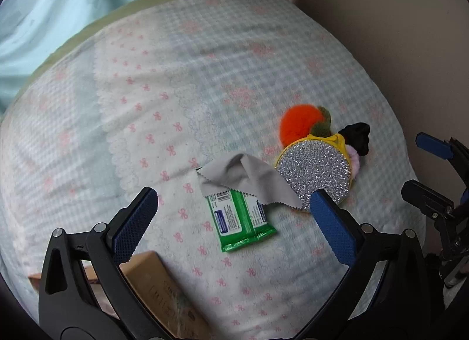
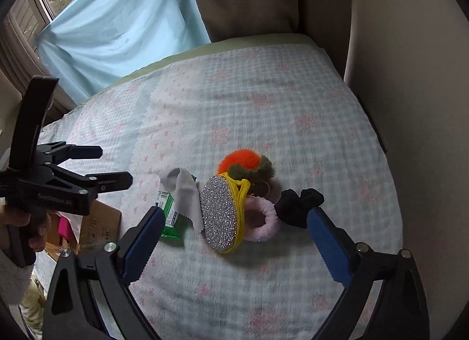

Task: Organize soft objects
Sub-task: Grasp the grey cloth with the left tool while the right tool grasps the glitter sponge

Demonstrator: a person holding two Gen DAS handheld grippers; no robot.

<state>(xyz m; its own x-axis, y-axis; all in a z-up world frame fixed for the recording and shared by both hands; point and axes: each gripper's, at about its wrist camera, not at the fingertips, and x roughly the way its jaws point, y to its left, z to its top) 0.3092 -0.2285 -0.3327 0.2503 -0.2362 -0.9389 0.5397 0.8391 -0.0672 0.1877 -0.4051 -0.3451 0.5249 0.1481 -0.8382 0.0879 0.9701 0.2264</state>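
A small pile lies on the checked, bow-printed blanket. It holds a green wipes pack partly under a grey cloth, a round glitter sponge with a yellow rim, an orange and olive pompom, a pink fuzzy scrunchie and a black scrunchie. My left gripper hovers open over the wipes pack and cloth, holding nothing. My right gripper is open just in front of the sponge and both scrunchies, empty. Each gripper shows in the other's view, the right gripper and the left gripper.
A cardboard box sits low at the blanket's near left edge. Beige upholstered backrests close off the far and right sides. A pale blue curtain hangs at the far left under a window. A hand grips the left tool.
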